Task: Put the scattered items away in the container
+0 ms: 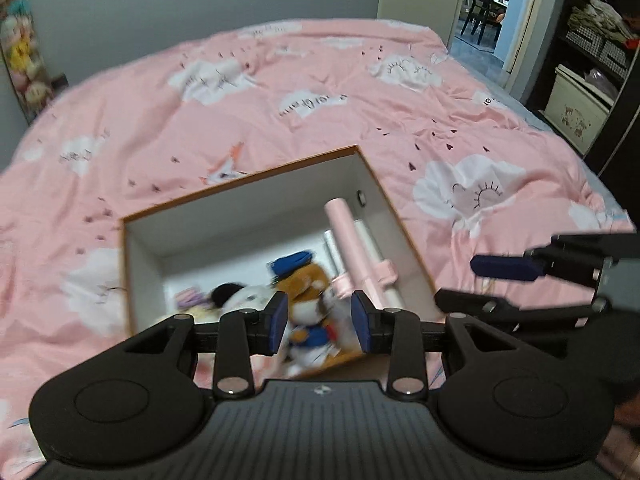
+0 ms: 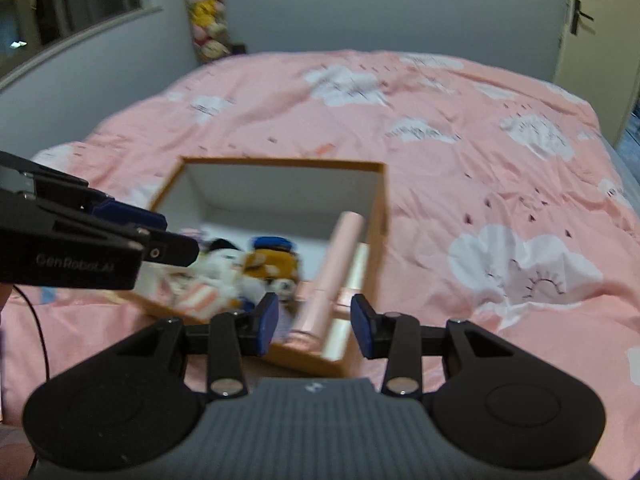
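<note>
The box sits open on the pink bed cover. It has brown edges and white walls inside. All the things I can see are in it already. A brown stuffed bear with a blue hat lies in the middle. A white stuffed toy with a black top lies next to the bear. A long pink tube leans along the box wall, on top of some white rolls. Something stripy lies in the near corner, but it is too blurry to name.

The left gripper hangs over the box with its jaws apart and nothing between them. The right gripper hangs over the near edge of the box, jaws apart too, also holding nothing.

I think the job is almost done. No loose toys show on the bed cover in these views. A good way to finish is to lift both grippers straight up and away, so they do not bump the box or knock the pink tube. Then look around the bed for anything left out.
</note>
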Demonstrator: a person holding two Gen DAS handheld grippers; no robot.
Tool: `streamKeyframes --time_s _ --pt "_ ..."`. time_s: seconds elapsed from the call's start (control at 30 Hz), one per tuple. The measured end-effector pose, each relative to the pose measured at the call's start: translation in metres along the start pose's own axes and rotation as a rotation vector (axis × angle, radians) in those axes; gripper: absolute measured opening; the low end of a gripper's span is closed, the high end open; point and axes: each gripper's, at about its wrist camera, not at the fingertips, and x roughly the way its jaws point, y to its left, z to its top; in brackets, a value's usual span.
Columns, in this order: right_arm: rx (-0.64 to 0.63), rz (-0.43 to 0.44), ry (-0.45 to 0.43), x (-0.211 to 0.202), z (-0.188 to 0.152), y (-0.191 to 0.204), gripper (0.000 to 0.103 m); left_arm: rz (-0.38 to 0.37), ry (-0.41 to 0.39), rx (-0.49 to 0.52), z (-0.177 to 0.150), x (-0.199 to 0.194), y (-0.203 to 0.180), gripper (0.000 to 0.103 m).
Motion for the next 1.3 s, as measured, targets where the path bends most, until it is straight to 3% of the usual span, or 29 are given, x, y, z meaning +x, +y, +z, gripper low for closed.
streamKeyframes --time_s 0.2,0.23,0.3,0.53,0.73,1.0,1.3 --pt "-0.032 0.066 -0.068 -0.021 -0.029 0.03 0.05 0.086 -0.01 0.048 -0.048 -0.04 0.017 0.041" --pt "-0.037 0.068 -0.067 -0.022 -0.035 0.035 0.05 0.097 -0.004 0.051 -0.056 -0.043 0.021 0.044" --pt "-0.039 0.069 -0.056 -0.02 -0.046 0.042 0.051 0.107 0.012 0.028 -0.073 -0.048 0.03 0.058" --pt "0.045 0.165 0.12 0.006 -0.098 0.051 0.051 0.065 0.104 -0.107 -0.133 -0.039 0.05 0.063" --pt "0.133 0.154 0.252 0.028 -0.136 0.046 0.051 0.048 0.185 -0.275 -0.182 -0.024 0.06 0.067" --pt "0.265 0.203 0.358 0.053 -0.157 0.033 0.055 0.061 0.308 -0.349 -0.208 0.0 0.066 0.067" --pt "0.396 0.258 0.429 0.085 -0.155 0.019 0.06 -0.083 0.396 -0.497 -0.221 0.022 0.081 0.076"
